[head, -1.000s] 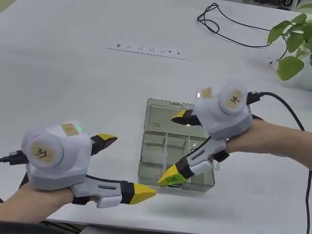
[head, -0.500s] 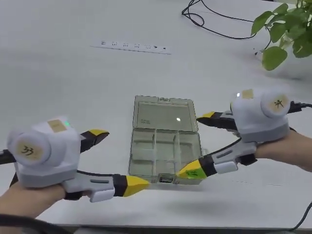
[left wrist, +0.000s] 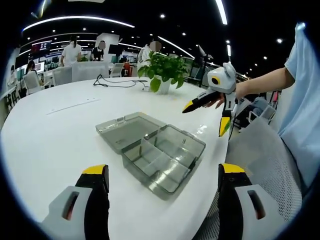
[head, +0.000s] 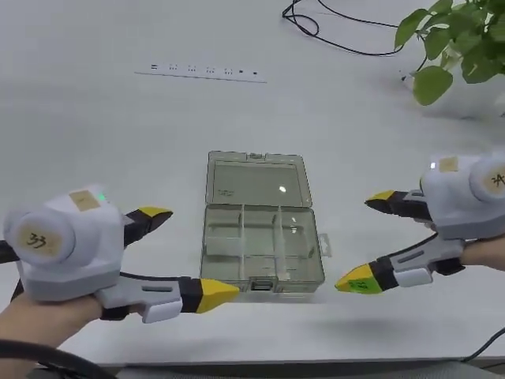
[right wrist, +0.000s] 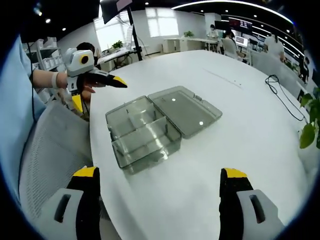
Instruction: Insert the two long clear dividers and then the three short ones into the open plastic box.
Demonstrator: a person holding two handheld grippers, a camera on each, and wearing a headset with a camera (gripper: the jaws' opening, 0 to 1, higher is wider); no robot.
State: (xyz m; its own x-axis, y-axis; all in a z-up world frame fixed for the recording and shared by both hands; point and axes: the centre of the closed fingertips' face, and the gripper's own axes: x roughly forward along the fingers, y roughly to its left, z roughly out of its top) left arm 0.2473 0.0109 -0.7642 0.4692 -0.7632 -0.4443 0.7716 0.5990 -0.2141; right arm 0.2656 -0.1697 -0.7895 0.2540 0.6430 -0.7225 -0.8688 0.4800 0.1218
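Right tongs (head: 356, 242) now clear of box (head: 237, 282)

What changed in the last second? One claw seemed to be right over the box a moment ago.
The right gripper drew back from above the box toward the person's right and now hangs beside it, clear of it, jaws open and empty. Nothing was taken hold of or let go. The left gripper stayed open to the left of the box. The box stayed open with its dividers in place.
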